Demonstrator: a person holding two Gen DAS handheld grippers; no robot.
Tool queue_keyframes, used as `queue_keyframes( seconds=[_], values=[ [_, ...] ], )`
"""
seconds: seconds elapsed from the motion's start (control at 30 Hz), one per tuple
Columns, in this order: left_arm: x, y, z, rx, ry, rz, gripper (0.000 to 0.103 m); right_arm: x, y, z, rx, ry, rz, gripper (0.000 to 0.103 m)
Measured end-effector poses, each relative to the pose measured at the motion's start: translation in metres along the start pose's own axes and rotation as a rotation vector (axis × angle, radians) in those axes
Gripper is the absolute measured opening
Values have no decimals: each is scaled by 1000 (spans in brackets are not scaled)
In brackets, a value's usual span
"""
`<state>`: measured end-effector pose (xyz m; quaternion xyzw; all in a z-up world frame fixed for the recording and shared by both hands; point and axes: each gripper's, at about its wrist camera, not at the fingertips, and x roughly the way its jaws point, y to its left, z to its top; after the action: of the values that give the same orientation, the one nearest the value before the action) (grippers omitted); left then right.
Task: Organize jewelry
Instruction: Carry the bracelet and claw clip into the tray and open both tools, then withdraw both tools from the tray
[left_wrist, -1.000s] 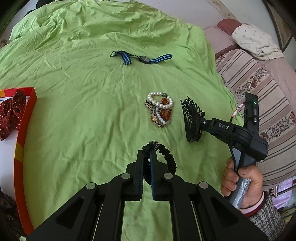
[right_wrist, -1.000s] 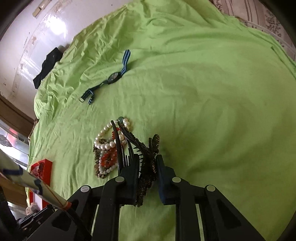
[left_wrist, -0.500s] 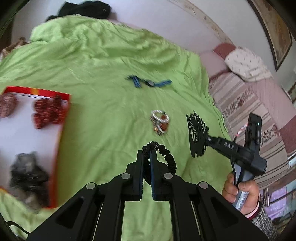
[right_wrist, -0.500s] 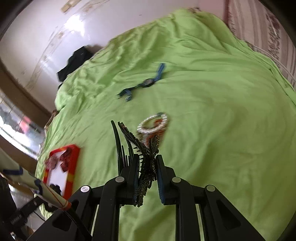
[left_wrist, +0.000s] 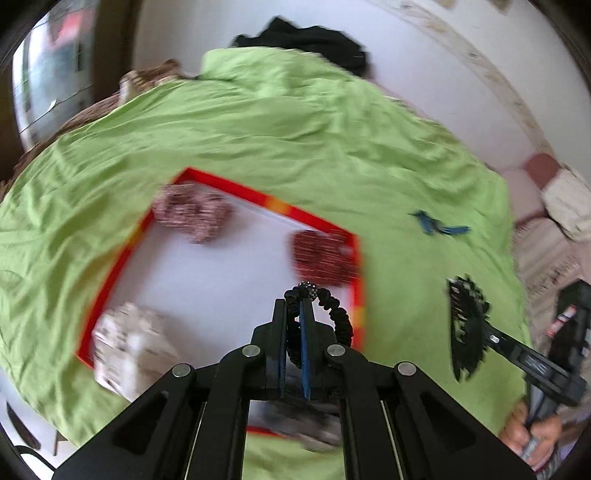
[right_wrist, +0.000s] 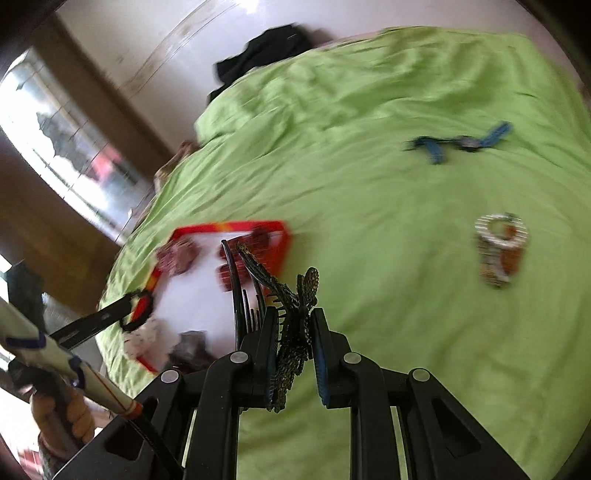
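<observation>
While both loads hang over the tray (left_wrist: 243, 192), left gripper (left_wrist: 293, 310) pinches black scrunchie (left_wrist: 338, 314), right gripper (right_wrist: 293, 325) pinches hair comb (right_wrist: 291, 295). Next: drop w/ care, tray at 11 o'clock.

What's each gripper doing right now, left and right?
Left gripper: shut on the black hair tie.
Right gripper: shut on the black hair comb.

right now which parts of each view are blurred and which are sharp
Left wrist view: the black hand-held gripper and its black fabric scrunchie are sharp; the red-rimmed white tray smears. Right wrist view: the pearl bracelet pile streaks.
</observation>
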<state>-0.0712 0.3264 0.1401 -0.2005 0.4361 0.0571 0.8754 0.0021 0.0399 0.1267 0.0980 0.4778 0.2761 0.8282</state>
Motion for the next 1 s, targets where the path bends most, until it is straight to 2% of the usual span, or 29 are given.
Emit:
queue_keyframes(
  seconds=[0.13,0.3,0.5,0.8,0.9,0.93,1.0],
  values=[
    [26,44,16,-59,30,69,6,40,40,5,-68,43,17,19],
    [46,76,22,-115,61,95,6,88,71,10,-109,104,49,19],
    [59,93,23,-126,84,151,6,140,102,13,-152,157,52,19],
    [64,107,23,-153,78,157,8,165,113,14,-204,147,-6,22],
    [56,105,23,-156,63,133,13,159,111,16,-199,133,-17,44],
    [51,103,23,-156,54,129,15,156,112,17,-202,125,-23,48],
    [40,98,23,-150,28,128,21,149,112,17,-211,112,-24,48]
  ],
)
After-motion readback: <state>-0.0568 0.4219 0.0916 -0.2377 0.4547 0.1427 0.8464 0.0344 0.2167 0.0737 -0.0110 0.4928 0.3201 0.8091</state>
